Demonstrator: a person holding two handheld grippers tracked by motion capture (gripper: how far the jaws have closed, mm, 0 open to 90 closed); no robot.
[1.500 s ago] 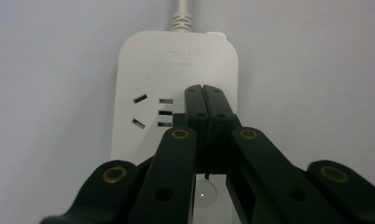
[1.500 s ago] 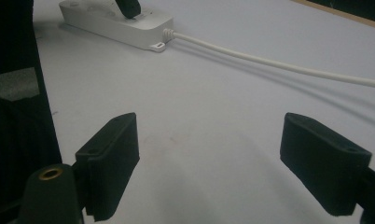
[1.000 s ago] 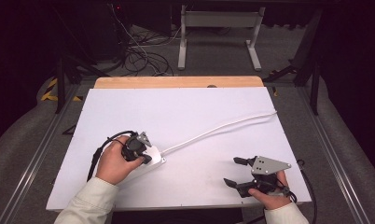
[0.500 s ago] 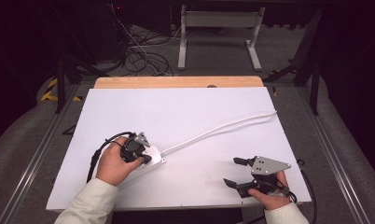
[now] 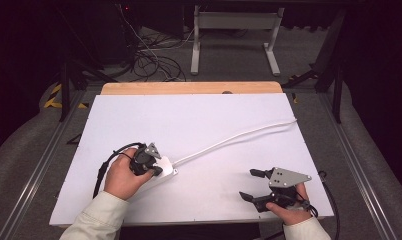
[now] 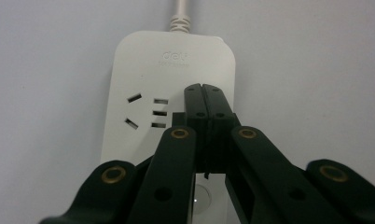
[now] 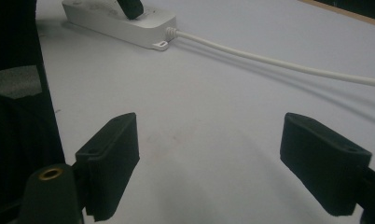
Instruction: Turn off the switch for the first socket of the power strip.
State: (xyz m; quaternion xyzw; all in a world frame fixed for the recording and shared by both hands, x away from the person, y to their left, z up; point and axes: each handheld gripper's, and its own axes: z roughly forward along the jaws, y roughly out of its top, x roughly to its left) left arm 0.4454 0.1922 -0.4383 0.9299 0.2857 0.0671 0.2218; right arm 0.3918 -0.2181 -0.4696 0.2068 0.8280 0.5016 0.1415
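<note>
On the white table (image 5: 199, 130) I count one power strip (image 5: 165, 166), one white cord (image 5: 234, 137) and two hand-held grippers, each one in a hand of the person. The power strip is white and lies flat near the front left part of the table. Its cord leaves the far end of it and runs in a long soft curve over the white surface to the far right edge. In the left gripper view I can count one socket group on the strip (image 6: 148, 112), with five slots, and a round button is partly seen lower, between the black arms of the gripper. The left gripper (image 5: 148, 161) is above the strip, its two jaws pressed together with no gap, and the tips are over the top face of the strip, beside the slots; nothing is between them, and if they touch the strip I cannot tell. The right gripper (image 5: 256, 186) is near the front right corner, well apart from the strip, and its jaws stand wide apart over the bare table with nothing between them. On its top is one grey three-cornered plate (image 5: 287, 177). There is no container on the table.
</note>
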